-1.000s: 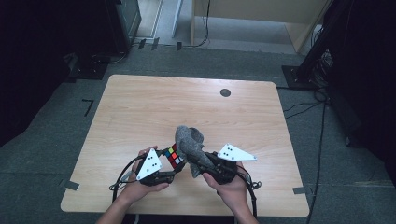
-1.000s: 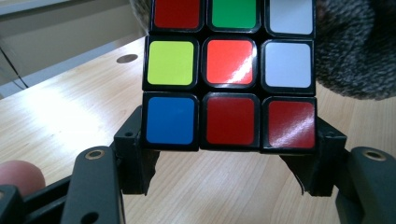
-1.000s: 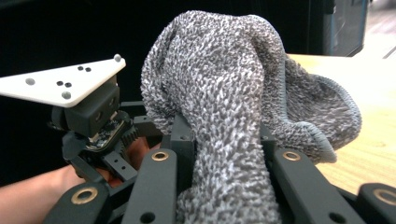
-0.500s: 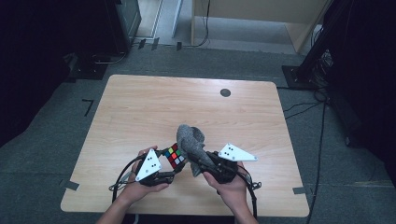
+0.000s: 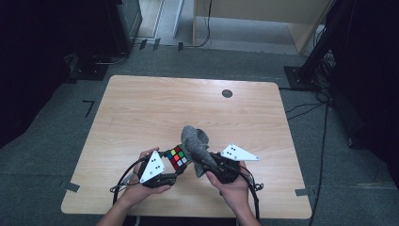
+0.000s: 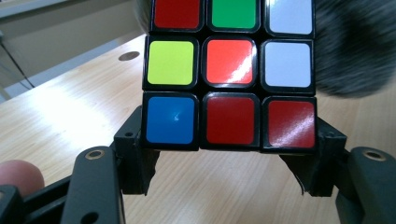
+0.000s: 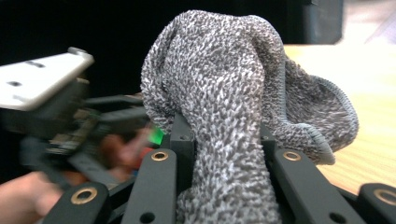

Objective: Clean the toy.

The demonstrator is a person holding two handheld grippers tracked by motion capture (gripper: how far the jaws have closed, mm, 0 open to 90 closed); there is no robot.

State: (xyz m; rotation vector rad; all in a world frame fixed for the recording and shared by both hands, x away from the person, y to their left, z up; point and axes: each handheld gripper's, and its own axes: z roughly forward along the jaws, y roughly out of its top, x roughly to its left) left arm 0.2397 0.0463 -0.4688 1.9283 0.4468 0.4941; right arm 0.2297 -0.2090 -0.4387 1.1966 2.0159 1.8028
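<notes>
Left fingers [image 6: 229,154] clamping tight on puzzle cube [image 6: 229,74], held just above tabletop [image 5: 141,113]. Right fingers [image 7: 224,140] pinching grey cloth [image 7: 233,93], bunching beside cube. Likely wiping cube: keeping cube steady, pressing cloth flat against face, avoiding snagging on left fingers.

Scrambled plastic puzzle cube [image 5: 178,157] with black edges and red, green, white, yellow, blue stickers is sitting lifted off the wooden table, near its front edge, one face tilting upward. Grey speckled knitted cloth [image 5: 195,142] is bunching upright just right of the cube, touching it, its folded hem drooping over.
</notes>
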